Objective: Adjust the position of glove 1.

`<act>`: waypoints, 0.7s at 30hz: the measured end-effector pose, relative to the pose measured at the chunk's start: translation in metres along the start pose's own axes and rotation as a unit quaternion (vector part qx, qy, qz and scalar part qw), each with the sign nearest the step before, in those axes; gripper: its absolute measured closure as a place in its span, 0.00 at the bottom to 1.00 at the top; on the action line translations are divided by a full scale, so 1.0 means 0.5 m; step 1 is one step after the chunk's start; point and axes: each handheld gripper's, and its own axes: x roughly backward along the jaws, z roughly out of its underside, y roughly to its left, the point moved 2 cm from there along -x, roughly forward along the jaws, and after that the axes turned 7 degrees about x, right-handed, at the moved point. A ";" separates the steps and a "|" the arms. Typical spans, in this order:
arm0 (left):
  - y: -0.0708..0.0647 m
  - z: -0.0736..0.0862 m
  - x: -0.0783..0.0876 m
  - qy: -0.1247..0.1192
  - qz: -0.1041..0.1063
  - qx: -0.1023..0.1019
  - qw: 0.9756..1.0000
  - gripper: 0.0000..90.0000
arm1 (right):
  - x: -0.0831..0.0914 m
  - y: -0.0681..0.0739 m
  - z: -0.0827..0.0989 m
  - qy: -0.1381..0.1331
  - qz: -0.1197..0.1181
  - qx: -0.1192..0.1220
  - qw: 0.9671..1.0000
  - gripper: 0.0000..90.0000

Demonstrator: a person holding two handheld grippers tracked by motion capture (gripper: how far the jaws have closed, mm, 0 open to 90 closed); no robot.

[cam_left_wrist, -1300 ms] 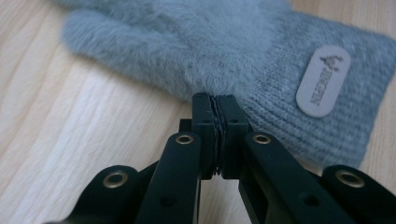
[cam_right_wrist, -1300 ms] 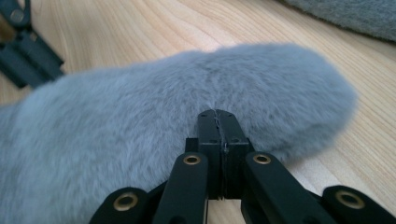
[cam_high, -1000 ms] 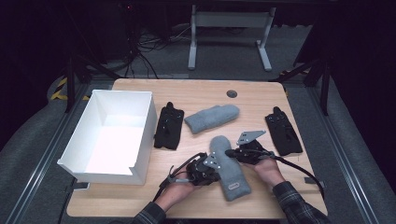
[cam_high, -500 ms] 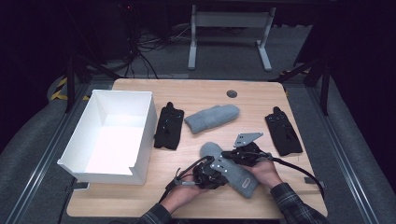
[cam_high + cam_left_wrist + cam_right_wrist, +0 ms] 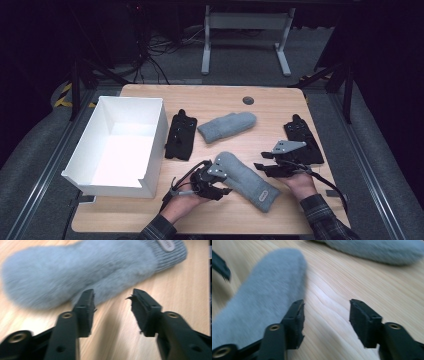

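The near grey mitten (image 5: 246, 178) lies flat on the wooden table (image 5: 280, 105), set diagonally near the front edge: rounded fingertip end toward the upper left, ribbed cuff toward the lower right. Its body is fuzzy, pale blue-grey fleece; the cuff is a flatter rib knit bearing a small pale label, seen in the left gripper view (image 5: 82, 272). The left gripper (image 5: 209, 181) sits just beside the mitten's fingertip end; its jaws have just been opening and now stand moderately apart with bare table between them, the mitten lying just beyond the pads. The right gripper (image 5: 265, 169) sits just right of the mitten; its jaws have also just been opening, with only wood grain between them and the mitten (image 5: 259, 300) alongside the left jaw. A second grey mitten (image 5: 227, 126) lies farther back at mid-table, apart from the first. A black glove (image 5: 181, 136) lies between it and the white box (image 5: 150, 145), which occupies the table's left side. Another black glove (image 5: 303, 137) lies behind the right gripper. Bare table is available along the front edge and across the back.
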 end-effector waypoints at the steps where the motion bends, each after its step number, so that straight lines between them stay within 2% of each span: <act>1: 0.005 0.002 0.005 -0.004 -0.002 0.004 1.000 0.54 | 0.006 -0.004 0.008 0.002 0.005 -0.004 1.000 0.46; 3: 0.013 0.006 0.013 -0.008 -0.010 0.012 1.000 0.49 | 0.019 -0.011 0.027 0.005 0.018 -0.012 1.000 0.43; 4: 0.020 0.007 0.020 -0.016 -0.017 0.019 1.000 0.49 | 0.027 -0.013 0.040 0.010 0.022 -0.016 1.000 0.43; 6: 0.023 0.007 0.024 -0.018 -0.021 0.022 0.999 0.50 | 0.031 -0.013 0.049 0.014 0.024 -0.016 0.999 0.43; 9: 0.031 0.003 0.031 -0.020 -0.039 0.027 0.999 0.60 | 0.044 -0.008 0.069 0.021 0.025 -0.025 0.999 0.43; 14: 0.050 -0.013 0.041 -0.030 -0.049 0.046 0.997 0.83 | 0.057 0.003 0.082 0.022 0.024 -0.028 0.999 0.44; 16: 0.060 -0.020 0.046 -0.034 -0.048 0.056 0.997 0.96 | 0.057 0.006 0.082 0.024 0.021 -0.026 0.999 0.44; 17: 0.060 -0.020 0.046 -0.034 -0.048 0.056 0.997 0.99 | 0.057 0.006 0.082 0.024 0.021 -0.026 0.999 0.44; 18: 0.073 -0.028 0.051 -0.031 -0.053 0.063 0.996 1.00 | 0.057 0.006 0.082 0.024 0.022 -0.026 0.999 0.44; 20: 0.079 -0.031 0.053 -0.031 -0.057 0.066 0.996 1.00 | 0.058 0.006 0.081 0.022 0.021 -0.027 0.999 0.44; 21: 0.093 -0.036 0.055 -0.039 -0.062 0.076 0.994 1.00 | 0.060 0.004 0.080 0.021 0.022 -0.025 0.999 0.44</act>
